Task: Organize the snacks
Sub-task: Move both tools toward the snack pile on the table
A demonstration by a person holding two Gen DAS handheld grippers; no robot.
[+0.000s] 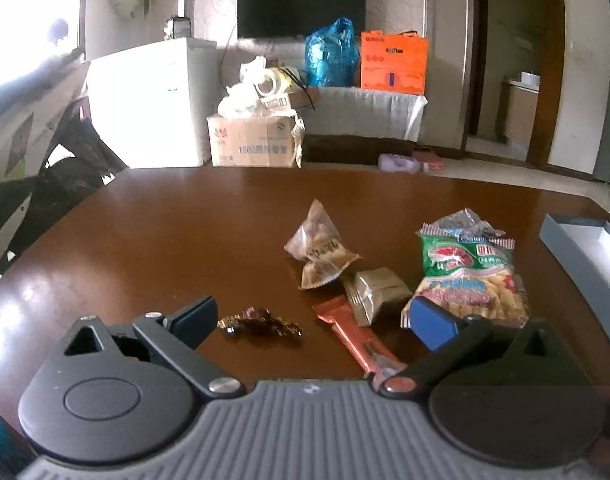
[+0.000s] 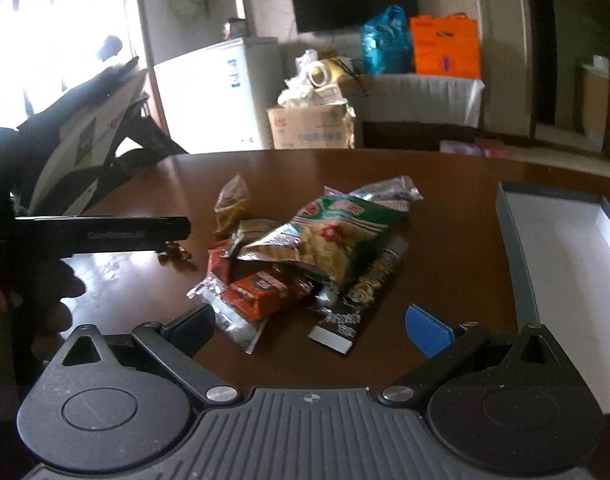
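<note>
Toward the left edge of the glossy brown wooden table (image 1: 153, 240), the left gripper (image 1: 313, 316) hovers low with jaws wide and empty, a crumpled dark foil candy wrapper (image 1: 261, 323) just beyond its left finger. Right of that lie a clear pyramid-shaped snack pouch (image 1: 319, 250), a flat orange bar wrapper (image 1: 357, 336), a tan square packet (image 1: 375, 292) and a green-and-red bag of shrimp chips (image 1: 471, 276), heaped together mid-table. The right gripper (image 2: 311, 326) also stands wide and empty before this pile. Near the right edge, a grey shallow box with a white inside (image 2: 565, 240) shows no snacks in its visible part, so the sorting appears barely begun.
</note>
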